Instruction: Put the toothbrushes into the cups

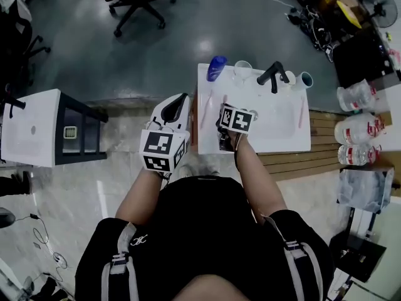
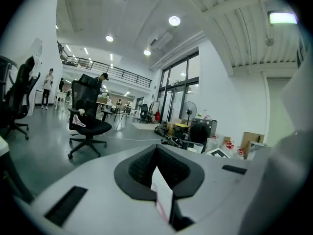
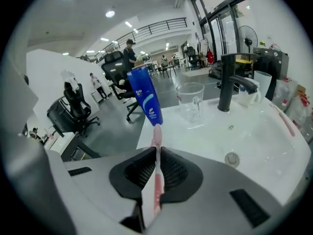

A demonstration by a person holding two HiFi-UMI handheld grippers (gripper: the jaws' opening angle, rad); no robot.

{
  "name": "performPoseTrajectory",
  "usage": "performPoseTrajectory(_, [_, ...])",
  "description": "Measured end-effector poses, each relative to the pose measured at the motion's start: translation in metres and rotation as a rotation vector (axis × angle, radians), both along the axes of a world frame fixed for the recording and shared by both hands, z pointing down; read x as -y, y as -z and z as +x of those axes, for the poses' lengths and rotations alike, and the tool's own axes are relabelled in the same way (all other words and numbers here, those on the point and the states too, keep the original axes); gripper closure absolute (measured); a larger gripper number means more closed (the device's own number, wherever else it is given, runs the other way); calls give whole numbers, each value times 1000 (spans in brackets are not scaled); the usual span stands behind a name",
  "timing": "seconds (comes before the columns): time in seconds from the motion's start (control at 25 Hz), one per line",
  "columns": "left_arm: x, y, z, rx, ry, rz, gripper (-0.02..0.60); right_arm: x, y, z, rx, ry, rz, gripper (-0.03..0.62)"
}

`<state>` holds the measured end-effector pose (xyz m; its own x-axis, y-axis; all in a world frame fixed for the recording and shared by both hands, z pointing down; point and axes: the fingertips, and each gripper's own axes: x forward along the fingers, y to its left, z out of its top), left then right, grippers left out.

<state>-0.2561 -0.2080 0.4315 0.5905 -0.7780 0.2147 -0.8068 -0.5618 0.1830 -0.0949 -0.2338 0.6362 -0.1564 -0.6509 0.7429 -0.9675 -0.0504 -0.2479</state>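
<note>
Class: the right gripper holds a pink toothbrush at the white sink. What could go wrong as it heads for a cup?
1. The right gripper pinches the thin pink plastic toothbrush by its narrow handle, so it may twist or slip.
2. The clear glass cup looks light; a misaimed brush could tip it.
3. The standing blue toothpaste tube is beside that cup and could be knocked over.

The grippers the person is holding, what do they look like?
Both the left gripper and the right gripper have smooth light grey shells, with black ribbed pads lining the fingers. Each carries a cube with black and white square markers. The person wears a black short-sleeved top with grey straps.
</note>
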Motion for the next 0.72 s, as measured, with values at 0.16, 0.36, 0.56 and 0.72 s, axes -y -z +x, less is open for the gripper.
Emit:
performPoseTrajectory(0.16, [-4, 4, 16, -3, -36, 7, 568, 0, 43, 11, 3, 6, 153, 548])
performPoseTrajectory(0.36, [-12, 11, 31, -9, -74, 28, 568, -2, 95, 25, -6, 7, 372, 548])
performPoseTrajectory(0.56, [-23, 18, 46, -8, -108, 37, 568, -9, 145, 45, -40, -22, 530, 549])
performPoseTrajectory(0.72, [-27, 18, 57, -3, -115, 32, 568, -12, 176, 61, -36, -47, 633, 549])
